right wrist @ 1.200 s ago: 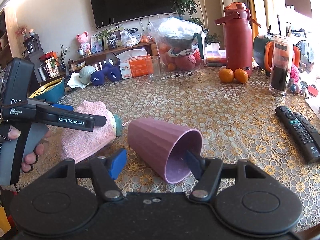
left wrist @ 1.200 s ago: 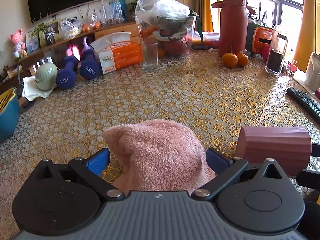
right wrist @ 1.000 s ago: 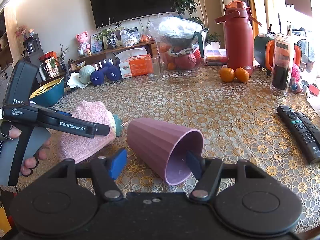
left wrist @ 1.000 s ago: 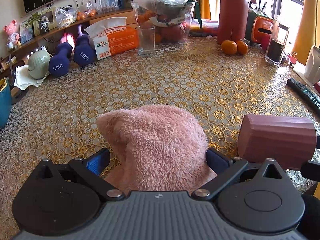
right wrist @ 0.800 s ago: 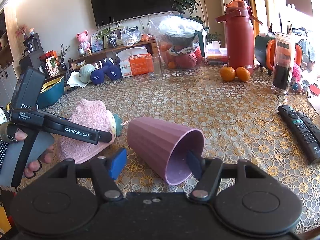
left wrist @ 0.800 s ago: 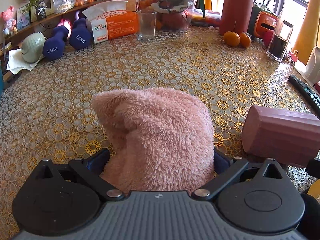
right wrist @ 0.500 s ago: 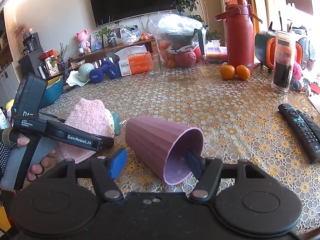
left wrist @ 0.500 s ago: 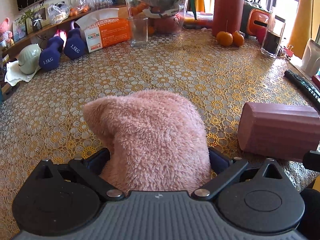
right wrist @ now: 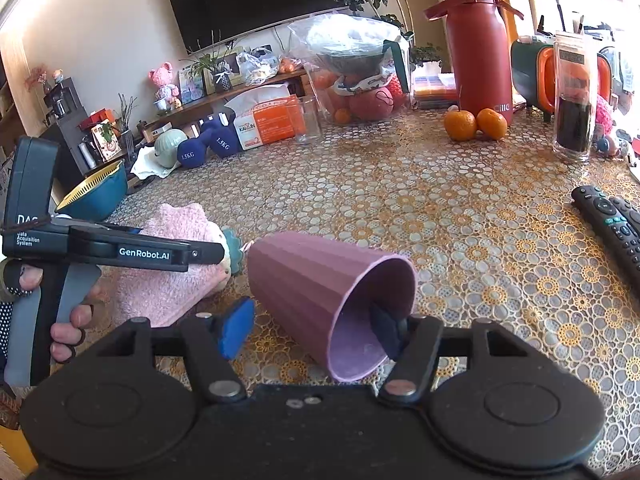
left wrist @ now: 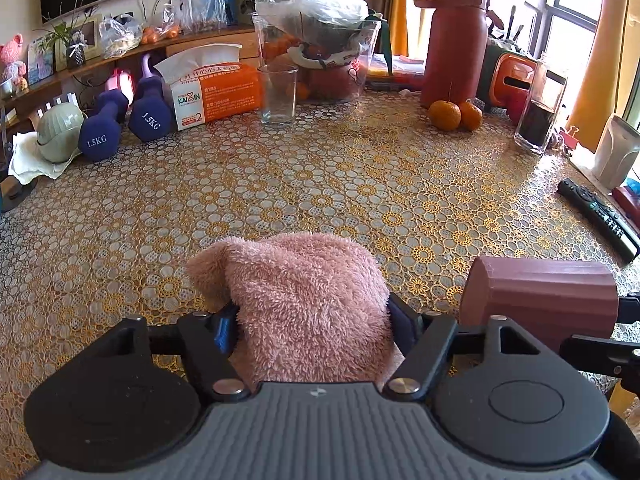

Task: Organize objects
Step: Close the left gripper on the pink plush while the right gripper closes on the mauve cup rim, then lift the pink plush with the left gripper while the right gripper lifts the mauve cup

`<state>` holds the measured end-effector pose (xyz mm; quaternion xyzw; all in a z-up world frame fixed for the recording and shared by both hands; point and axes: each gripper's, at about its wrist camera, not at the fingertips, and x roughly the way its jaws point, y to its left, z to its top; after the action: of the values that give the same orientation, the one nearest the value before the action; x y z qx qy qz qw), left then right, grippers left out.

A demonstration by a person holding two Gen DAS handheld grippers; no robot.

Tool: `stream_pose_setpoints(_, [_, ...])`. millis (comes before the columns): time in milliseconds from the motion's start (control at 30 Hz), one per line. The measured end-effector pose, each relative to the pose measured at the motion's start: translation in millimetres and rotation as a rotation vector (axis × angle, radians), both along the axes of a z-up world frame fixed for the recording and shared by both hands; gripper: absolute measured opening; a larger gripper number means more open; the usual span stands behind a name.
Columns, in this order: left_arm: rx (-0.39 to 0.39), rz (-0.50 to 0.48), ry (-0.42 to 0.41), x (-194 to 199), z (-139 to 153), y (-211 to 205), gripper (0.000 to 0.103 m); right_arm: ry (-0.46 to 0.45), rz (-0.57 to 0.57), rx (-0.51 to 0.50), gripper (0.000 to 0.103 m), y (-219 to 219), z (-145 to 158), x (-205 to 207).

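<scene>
Mauve ribbed cup [right wrist: 320, 296] lies on side on surface [right wrist: 460, 216], mouth toward camera; right claw [right wrist: 312, 328] wide, one finger [right wrist: 384, 330] inside cup, other outside. Left claw [left wrist: 314, 322] clamped on pink fluffy towel [left wrist: 308, 300] beside cup. Gold floral lace cloth. Two oranges [right wrist: 476, 123], two dumbbells [right wrist: 206, 146], one remote [right wrist: 616, 224].
</scene>
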<state>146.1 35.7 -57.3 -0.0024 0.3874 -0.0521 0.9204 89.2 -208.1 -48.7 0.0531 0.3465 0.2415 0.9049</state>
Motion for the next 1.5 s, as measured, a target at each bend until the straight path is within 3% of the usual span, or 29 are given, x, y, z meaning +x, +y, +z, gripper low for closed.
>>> stream_pose_setpoints(33, [0.0, 0.003, -0.006, -1, 1, 0, 0.065, 0.0, 0.002, 0.005, 0.063, 0, 0, 1])
stream_pose_setpoints(133, [0.002, -0.011, -0.013, -5, 1, -1, 0.061, -0.001, 0.012, 0.011, 0.059, 2, 1, 2])
stream_pose_setpoints(200, [0.016, -0.012, -0.016, -7, 1, -2, 0.057, 0.002, 0.016, 0.007, 0.045, 4, 0, 3])
stream_pose_setpoints(333, [0.022, -0.023, -0.03, -15, 7, -6, 0.053, 0.01, 0.008, 0.006, 0.029, 6, -1, 4])
stream_pose_setpoints(600, [-0.044, -0.056, -0.069, -42, 37, -10, 0.051, -0.003, 0.037, 0.036, 0.021, 4, -1, 1])
stream_pose_setpoints(833, [-0.117, -0.179, -0.114, -60, 71, -40, 0.051, -0.037, 0.122, 0.046, 0.004, 8, 3, -9])
stream_pose_setpoints(1033, [-0.12, -0.301, -0.091, -53, 72, -79, 0.051, -0.037, 0.163, 0.063, 0.003, 3, 2, -15])
stream_pose_setpoints(1100, [-0.088, -0.318, -0.079, -49, 65, -88, 0.051, -0.036, 0.175, 0.066, 0.003, 0, 0, -17])
stream_pose_setpoints(1433, [-0.041, -0.222, -0.039, -22, 46, -71, 0.051, 0.004, 0.168, 0.094, 0.007, -18, -8, -17])
stream_pose_setpoints(1500, [-0.027, -0.213, -0.034, -18, 43, -69, 0.051, -0.002, 0.157, 0.085, 0.012, -21, -8, -18])
